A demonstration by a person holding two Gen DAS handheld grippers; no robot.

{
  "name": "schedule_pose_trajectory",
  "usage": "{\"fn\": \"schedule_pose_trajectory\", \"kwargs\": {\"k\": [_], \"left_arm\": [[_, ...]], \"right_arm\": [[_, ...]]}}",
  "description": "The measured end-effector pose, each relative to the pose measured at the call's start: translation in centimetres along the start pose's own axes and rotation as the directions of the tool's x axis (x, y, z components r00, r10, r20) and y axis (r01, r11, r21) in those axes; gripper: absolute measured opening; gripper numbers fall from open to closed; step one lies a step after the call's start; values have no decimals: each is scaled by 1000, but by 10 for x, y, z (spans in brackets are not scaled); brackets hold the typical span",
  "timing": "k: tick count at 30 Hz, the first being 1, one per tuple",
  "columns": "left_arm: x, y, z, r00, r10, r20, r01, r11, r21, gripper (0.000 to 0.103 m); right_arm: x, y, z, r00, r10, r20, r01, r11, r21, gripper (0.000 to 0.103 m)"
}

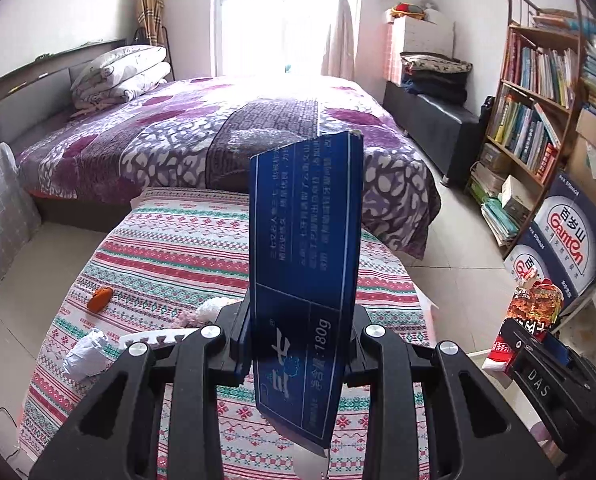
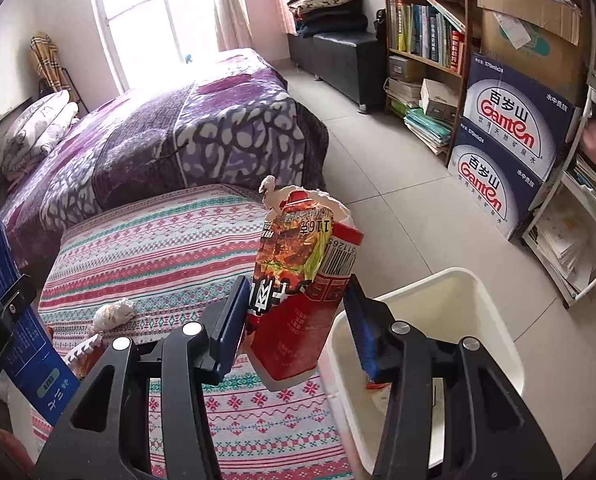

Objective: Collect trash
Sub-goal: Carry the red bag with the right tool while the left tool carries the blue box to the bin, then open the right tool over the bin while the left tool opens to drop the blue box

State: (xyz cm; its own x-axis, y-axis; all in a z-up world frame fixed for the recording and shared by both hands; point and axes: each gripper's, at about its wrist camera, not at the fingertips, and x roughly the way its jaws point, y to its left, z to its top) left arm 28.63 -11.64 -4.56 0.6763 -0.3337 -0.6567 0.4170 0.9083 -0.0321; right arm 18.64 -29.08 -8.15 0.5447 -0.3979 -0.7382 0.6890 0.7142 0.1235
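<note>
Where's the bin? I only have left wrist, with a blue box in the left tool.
Observer: The white bin stands on the floor against the right edge of the table, just beside the right tool.
Operator: Empty?
Observer: No, something already lies in the bottom. I can't tell what.
Operator: Right tool loaded?
Observer: Yes, it is shut on a red snack packet, torn end up, just left of the bin's rim.
Operator: My box near it?
Observer: No. The blue box sits at the far left, with the right tool between it and the bin.
</note>
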Motion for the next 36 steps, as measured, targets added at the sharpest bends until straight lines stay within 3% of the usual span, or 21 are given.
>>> {"fn": "schedule_pose_trajectory", "kwargs": {"k": [10, 13, 14, 15, 28, 36], "left_arm": [[7, -67, -13, 995, -87, -41, 91, 991, 101, 32], [8, -89, -19, 992, -110, -54, 117, 983, 139, 32], [8, -95, -21, 991, -117, -59, 125, 981, 148, 32], [8, -101, -22, 990, -125, -64, 134, 979, 157, 32], [12, -174, -45, 960, -234, -154, 262, 944, 199, 32], [13, -208, -58, 920, -321, -223, 365, 910, 197, 34]], "right_arm": [[3, -76, 12, 996, -60, -68, 71, 983, 167, 51], [3, -97, 14, 994, -74, -86, 90, 974, 206, 63], [3, -104, 14, 993, -77, -89, 95, 969, 228, 74], [2, -111, 14, 993, -83, -88, 103, 963, 249, 79], [-14, -183, 18, 984, -162, -72, 177, 907, 383, 82], [-20, -217, 19, 979, -185, -81, 201, 874, 442, 85]]}}
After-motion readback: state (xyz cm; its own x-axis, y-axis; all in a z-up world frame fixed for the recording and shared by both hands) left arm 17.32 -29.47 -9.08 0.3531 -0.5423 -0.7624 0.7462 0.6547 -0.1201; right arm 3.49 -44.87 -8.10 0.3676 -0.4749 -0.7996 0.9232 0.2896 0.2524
